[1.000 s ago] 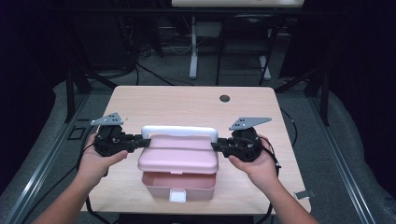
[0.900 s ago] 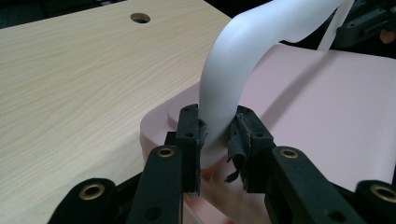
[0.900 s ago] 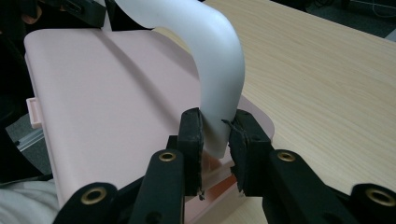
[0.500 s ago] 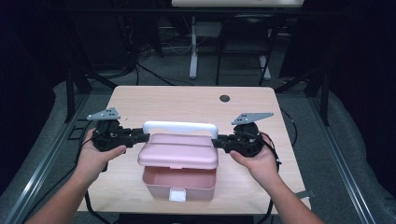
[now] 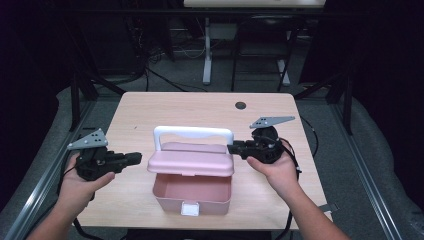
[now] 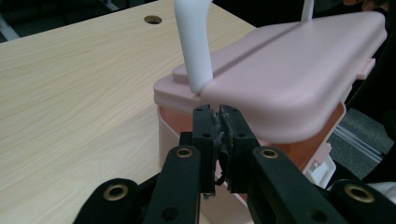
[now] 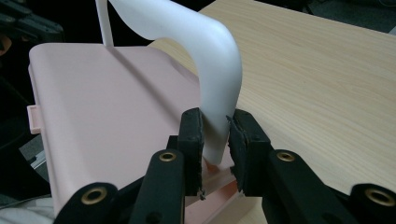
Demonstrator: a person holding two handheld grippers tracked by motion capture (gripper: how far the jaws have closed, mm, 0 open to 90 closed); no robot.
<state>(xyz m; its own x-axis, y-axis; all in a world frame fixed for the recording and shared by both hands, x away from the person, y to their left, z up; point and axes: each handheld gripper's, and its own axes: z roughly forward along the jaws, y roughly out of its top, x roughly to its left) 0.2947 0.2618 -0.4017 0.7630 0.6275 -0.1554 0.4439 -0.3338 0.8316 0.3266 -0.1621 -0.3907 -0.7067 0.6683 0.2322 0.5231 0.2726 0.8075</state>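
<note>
A pink lunch box [image 5: 192, 194] stands at the middle of the table near the front edge. Its pink lid [image 5: 191, 162] is lifted at the front, so the inside shows beneath it. The white handle [image 5: 193, 132] stands upright over the lid. My right gripper [image 5: 231, 147] is shut on the right leg of the handle [image 7: 215, 93], jaws on either side [image 7: 215, 133]. My left gripper [image 5: 140, 158] is shut with nothing in it, just left of the lid. In the left gripper view its tips [image 6: 218, 112] sit right under the edge of the lid [image 6: 289, 60].
A white latch [image 5: 190, 209] hangs at the box's front wall. A dark round hole [image 5: 240, 105] lies in the tabletop [image 5: 200, 107] at the back right. Metal frame legs and cables stand on the floor behind the table.
The lid has come up at the front and the handle now stands upright. My left gripper has drawn back to the left and down, away from the box side. The right gripper stays at the handle.
</note>
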